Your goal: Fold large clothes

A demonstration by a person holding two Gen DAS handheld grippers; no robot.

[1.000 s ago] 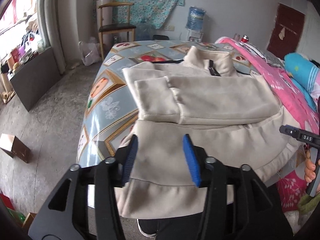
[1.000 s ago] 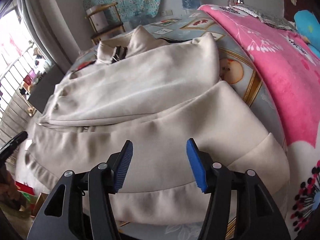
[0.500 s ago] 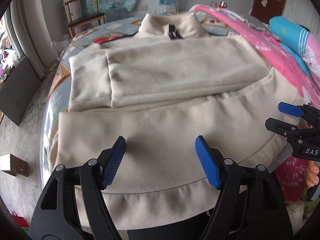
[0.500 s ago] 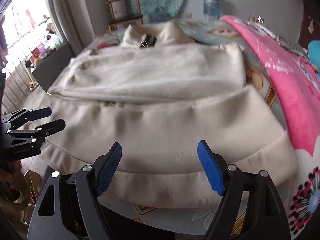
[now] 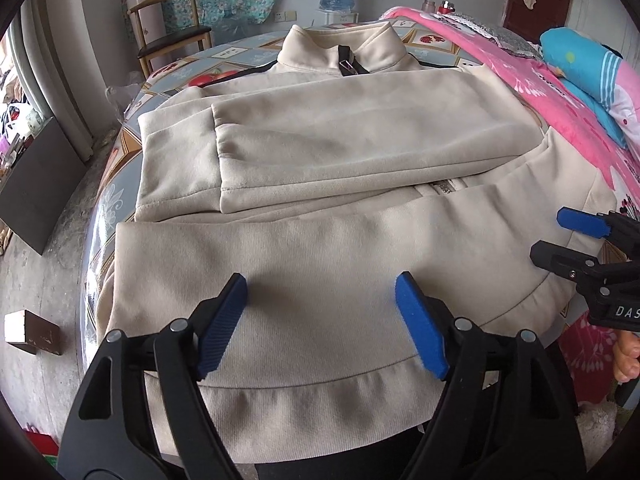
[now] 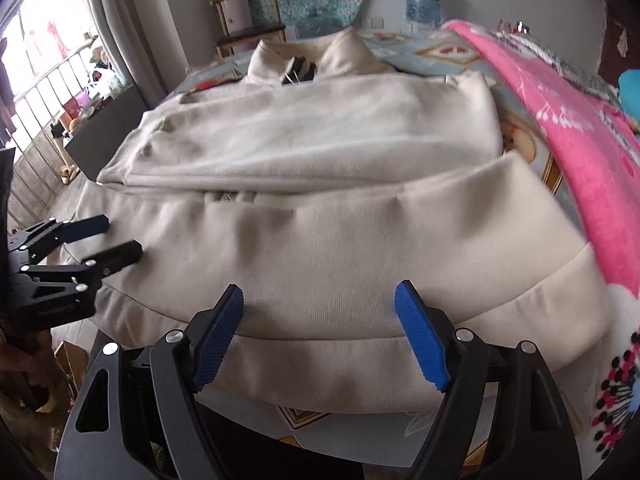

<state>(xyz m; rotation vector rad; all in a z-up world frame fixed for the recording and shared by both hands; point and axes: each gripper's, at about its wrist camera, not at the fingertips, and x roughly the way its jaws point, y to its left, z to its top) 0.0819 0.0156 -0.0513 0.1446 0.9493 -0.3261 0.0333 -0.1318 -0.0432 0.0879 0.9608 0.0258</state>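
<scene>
- Item, cream jacket (image 5: pixel 340 184): it lies flat on your patterned table (image 5: pixel 120 152), collar (image 5: pixel 340 46) at the far end, hem band (image 5: pixel 320 404) at the near edge and hanging a little over it
- Sleeves (image 5: pixel 320 152): both are already laid across the chest in a stacked band, cuffs to your left; the lower body below them is single and unfolded
- Left gripper (image 5: pixel 320 322): its jaws have just been opening and now stand wide apart over the left part of the lower body, nothing between the pads; from these views you cannot tell whether the tips touch the cloth
- Right gripper (image 6: pixel 318 336): its jaws have just been opening too and are spread wide above the hem on the right part, holding nothing
- Governing relation: the hem runs crosswise, from one gripper to the other, directly under and just ahead of both; the garment's long axis runs straight away from you, hem to collar
- Reach: each gripper sits about equally near the hem, so neither has the advantage; likely both take the hem together and carry it toward the collar
- Adjacent stock: pink blanket (image 6: pixel 580 128) borders the jacket on your right; a chair (image 5: pixel 172 32) stands beyond the table's far end
- Caution, as a judgement: the thick fleece may slip if you pinch only the top layer of the band
</scene>
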